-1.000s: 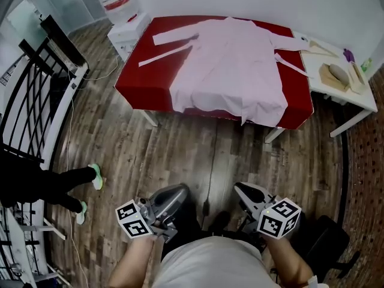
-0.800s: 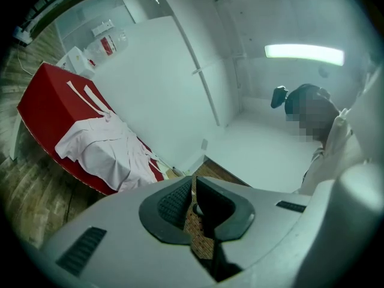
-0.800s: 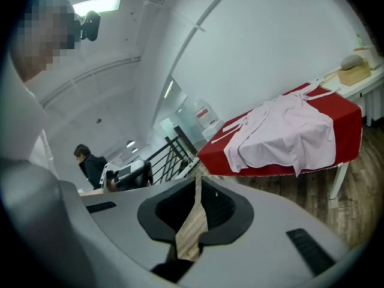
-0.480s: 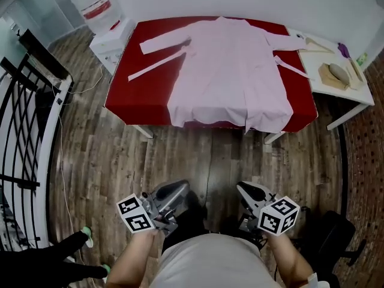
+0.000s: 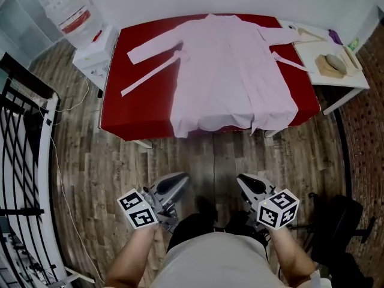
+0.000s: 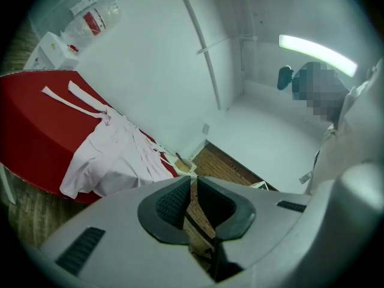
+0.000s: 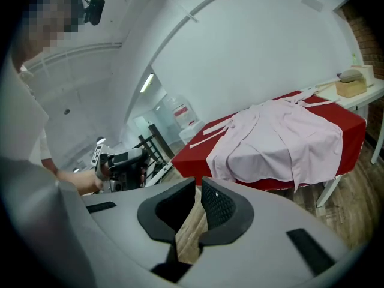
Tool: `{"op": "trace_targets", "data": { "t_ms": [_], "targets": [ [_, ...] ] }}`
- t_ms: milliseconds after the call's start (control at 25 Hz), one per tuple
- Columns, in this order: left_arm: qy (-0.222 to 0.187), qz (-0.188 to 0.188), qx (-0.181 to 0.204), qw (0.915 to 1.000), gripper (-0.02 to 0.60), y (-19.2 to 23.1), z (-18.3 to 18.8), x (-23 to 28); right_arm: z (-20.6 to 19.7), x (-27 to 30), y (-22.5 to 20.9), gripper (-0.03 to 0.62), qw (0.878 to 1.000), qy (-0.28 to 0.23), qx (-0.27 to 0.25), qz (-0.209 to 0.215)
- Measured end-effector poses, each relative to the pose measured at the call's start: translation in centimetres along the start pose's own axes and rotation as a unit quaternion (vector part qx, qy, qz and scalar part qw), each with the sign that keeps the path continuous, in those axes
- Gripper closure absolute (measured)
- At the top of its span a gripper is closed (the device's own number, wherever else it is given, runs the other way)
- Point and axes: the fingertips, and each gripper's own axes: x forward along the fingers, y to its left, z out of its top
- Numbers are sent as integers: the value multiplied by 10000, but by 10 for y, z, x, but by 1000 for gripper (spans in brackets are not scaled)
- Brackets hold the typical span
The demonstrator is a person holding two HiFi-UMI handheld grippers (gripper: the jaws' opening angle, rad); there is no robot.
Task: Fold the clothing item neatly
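A pale pink robe-like garment lies spread flat on a red table, its hem hanging over the near edge. One sleeve and a loose belt stretch out to the left. My left gripper and right gripper are held low by my body, well short of the table. Both are shut with nothing in them. The left gripper view shows the garment far beyond its closed jaws. The right gripper view shows the garment ahead and the left gripper beside it.
A white side table with wooden items stands at the red table's right end. At the far left are a white cabinet and a water dispenser. A black metal rack lines the left side, and a black chair stands at my right.
The table and garment have come nearer and lower in the head view. The person's legs in green shoes at the left have dropped out of view. Both grippers stay shut near my body.
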Motion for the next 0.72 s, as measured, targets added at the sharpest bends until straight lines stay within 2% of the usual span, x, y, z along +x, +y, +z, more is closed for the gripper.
{"op": "trace_targets", "data": {
  "t_ms": [160,480,720],
  "targets": [
    [144,23,-30,9999,518,24,11,3,6,21,1,579,9999,65,-79,-119],
    [264,221,81,9994,514,57,32,19,13,57,-10,579,9996,252,-99,-18],
    [524,405,417,9969,514,83,57,48,31,90,-36,579,9992,346,-89,168]
  ]
}}
